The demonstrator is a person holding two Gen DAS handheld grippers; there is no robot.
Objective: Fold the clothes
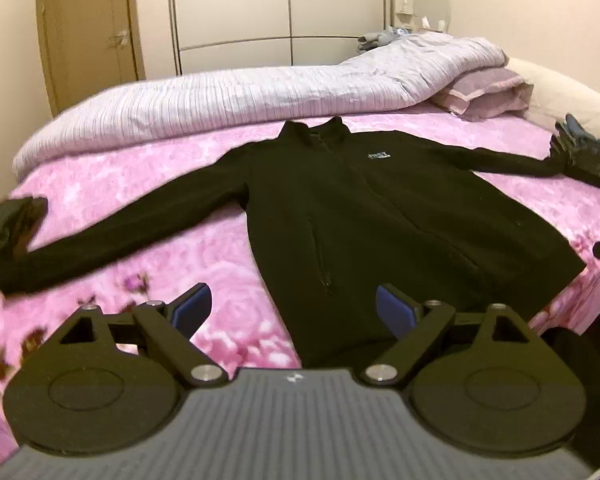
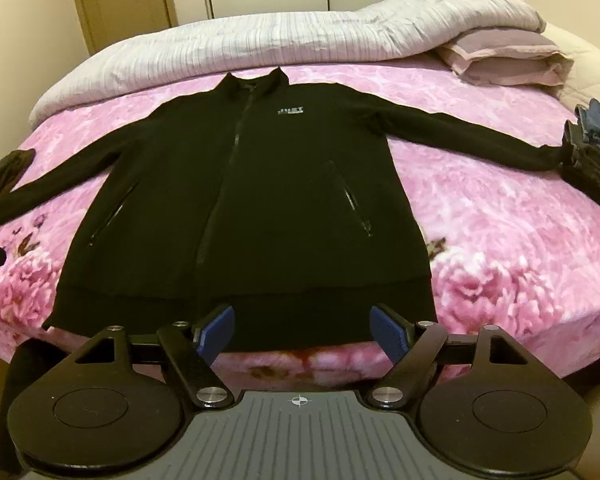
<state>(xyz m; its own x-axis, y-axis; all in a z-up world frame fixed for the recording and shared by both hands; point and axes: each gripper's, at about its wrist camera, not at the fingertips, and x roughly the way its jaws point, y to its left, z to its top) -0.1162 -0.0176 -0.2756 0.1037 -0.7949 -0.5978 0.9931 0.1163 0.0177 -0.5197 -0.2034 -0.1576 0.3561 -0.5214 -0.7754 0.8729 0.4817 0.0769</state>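
one black jacket [image 2: 244, 208] lies flat, front up, on the pink floral bedspread [image 2: 480, 216], both sleeves spread out and its collar toward the rolled pale duvet [image 2: 260, 52]. i see my left gripper [image 1: 292, 312] above the jacket's hem, jaws wide and empty. my right gripper [image 2: 302, 332] hovers at the hem too, jaws wide, holding nothing. dark folded clothes [image 2: 592, 160] touch the jacket's right cuff.

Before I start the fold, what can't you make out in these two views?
- Logo on the jacket: too small and blurred to read, both views.
- Dark pile at the right cuff: cut off by the right edge.
- Dark item at the left cuff: blurred, cut by the left edge.
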